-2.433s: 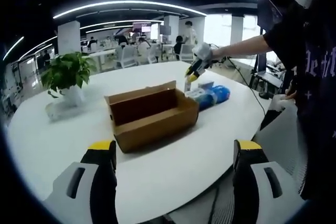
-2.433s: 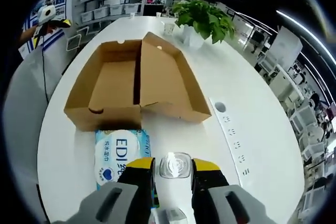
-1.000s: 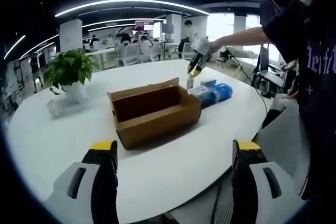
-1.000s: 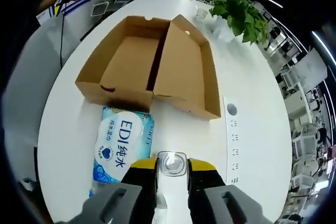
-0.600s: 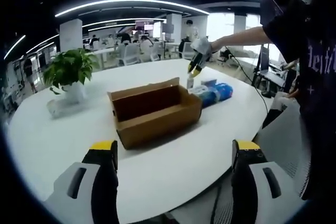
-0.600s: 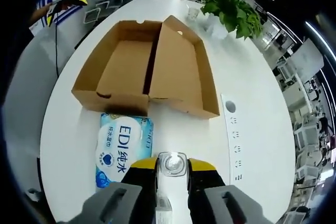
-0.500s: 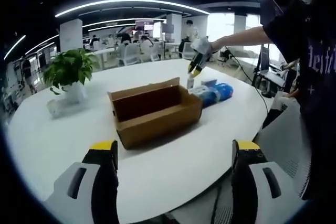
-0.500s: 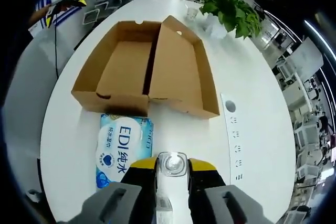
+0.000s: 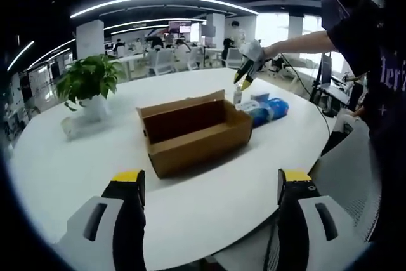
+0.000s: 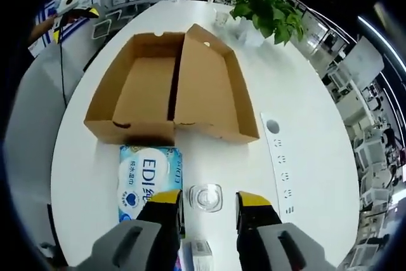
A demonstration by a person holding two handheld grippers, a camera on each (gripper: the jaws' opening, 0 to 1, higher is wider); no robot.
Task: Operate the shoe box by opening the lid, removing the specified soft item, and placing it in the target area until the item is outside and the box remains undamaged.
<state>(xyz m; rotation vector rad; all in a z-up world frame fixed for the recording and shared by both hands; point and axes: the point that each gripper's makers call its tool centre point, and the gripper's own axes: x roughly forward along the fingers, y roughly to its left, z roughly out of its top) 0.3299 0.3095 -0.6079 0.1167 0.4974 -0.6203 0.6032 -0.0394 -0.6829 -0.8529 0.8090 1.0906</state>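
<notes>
Right tongs point(image 10: 207, 202) parted around a clear bottle point(image 10: 207, 197), beside tissue pack point(image 10: 148, 179) on white surface point(image 10: 304, 176); shoe box point(image 10: 170, 93) open beyond; left tongs point(image 9: 207, 185) wide, empty.

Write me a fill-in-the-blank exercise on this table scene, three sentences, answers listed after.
1. The cardboard shoe box on the white table lies ____, with nothing inside.
2. The blue wet-wipes pack lies ____ the box, against its near wall.
3. The right gripper hangs with its jaws ____ above a small clear bottle.

Missing words: open; outside; open
</notes>
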